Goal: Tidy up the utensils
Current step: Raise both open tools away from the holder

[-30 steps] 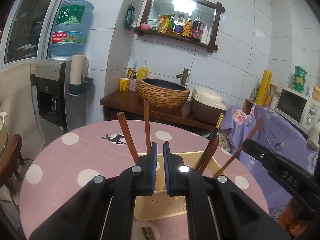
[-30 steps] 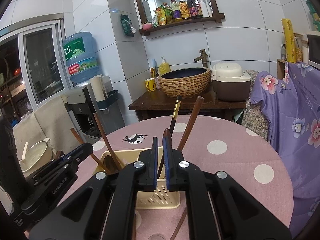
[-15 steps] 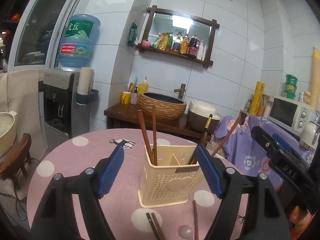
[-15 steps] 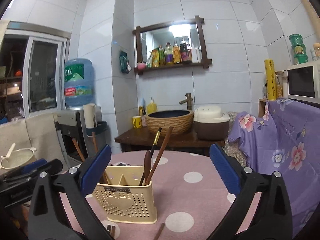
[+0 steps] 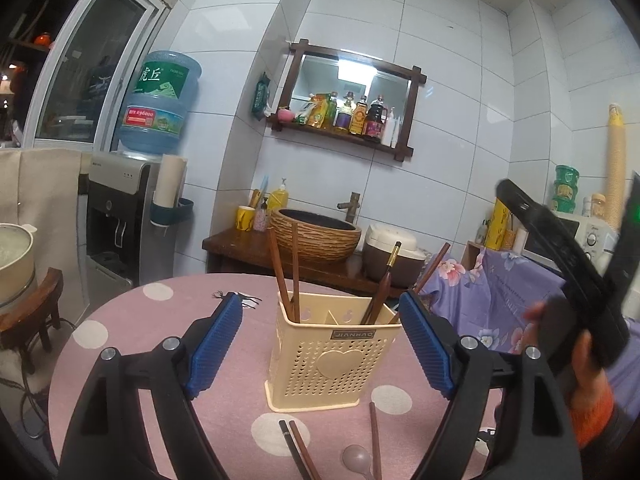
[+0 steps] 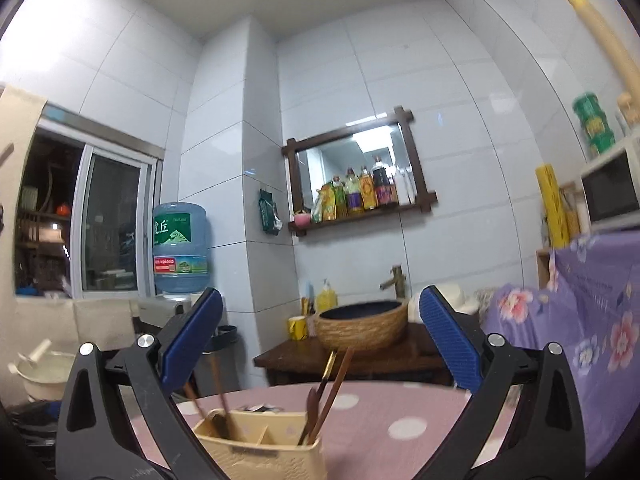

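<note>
A cream perforated utensil holder (image 5: 336, 360) stands on the pink polka-dot table (image 5: 140, 340). Two brown chopsticks (image 5: 286, 272) lean in its left compartment, and a dark spoon with more sticks (image 5: 380, 296) in its right. On the cloth in front lie a chopstick pair (image 5: 298, 448), a pink spoon (image 5: 358, 458) and a brown stick (image 5: 374, 436). My left gripper (image 5: 320, 304) faces the holder from a short way back, its jaws opening and empty. My right gripper (image 6: 320, 296) is open, empty and tilted upward above the holder (image 6: 260, 456). A hand (image 5: 588, 372) holds it at the right.
A water dispenser (image 5: 120, 220) stands at the left, with a wooden chair (image 5: 36, 312) and a pot (image 5: 12, 256) nearer. Behind the table are a dark washstand with a woven basin (image 5: 316, 240) and a rice cooker (image 5: 394, 240). A purple floral cloth (image 5: 500, 296) hangs at the right.
Both grippers went from shut to wide open and drew back from the holder. The right one also tipped upward, so the holder sank low in its view.
</note>
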The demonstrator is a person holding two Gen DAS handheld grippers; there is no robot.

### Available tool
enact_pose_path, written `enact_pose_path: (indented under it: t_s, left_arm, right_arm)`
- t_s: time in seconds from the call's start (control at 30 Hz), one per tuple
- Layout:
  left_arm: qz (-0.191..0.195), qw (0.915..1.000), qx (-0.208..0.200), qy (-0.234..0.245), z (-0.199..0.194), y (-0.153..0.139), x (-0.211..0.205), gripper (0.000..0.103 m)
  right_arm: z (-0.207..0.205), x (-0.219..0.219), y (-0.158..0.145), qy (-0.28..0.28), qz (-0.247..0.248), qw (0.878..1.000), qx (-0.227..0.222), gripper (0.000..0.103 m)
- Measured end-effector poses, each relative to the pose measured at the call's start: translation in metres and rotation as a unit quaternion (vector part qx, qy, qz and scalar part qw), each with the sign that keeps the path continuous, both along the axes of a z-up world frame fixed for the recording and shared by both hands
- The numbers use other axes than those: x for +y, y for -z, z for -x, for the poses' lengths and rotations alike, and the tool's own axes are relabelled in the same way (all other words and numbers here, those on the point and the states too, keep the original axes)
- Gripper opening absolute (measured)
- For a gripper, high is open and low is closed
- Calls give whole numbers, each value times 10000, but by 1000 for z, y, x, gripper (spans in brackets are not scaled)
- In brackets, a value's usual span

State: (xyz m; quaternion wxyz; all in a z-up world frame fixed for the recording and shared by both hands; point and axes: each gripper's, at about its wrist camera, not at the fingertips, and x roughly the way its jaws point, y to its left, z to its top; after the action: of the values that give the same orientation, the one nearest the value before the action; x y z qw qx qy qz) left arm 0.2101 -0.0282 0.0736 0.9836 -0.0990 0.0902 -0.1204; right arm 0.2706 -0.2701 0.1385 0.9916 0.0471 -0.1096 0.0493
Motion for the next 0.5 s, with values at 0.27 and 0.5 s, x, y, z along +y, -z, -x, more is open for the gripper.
enact_pose_path:
  t_s: [0.27, 0.5]
  left_arm:
    - [175, 9998, -55, 62, 2, -1, -2, 80]
    - [-126, 9997, 180, 81, 3, 6, -2, 80]
  right_arm:
    - [-24, -19, -18, 107, 138, 9996, -239, 97]
    - [16, -22, 10, 263, -182, 9969, 724, 97]
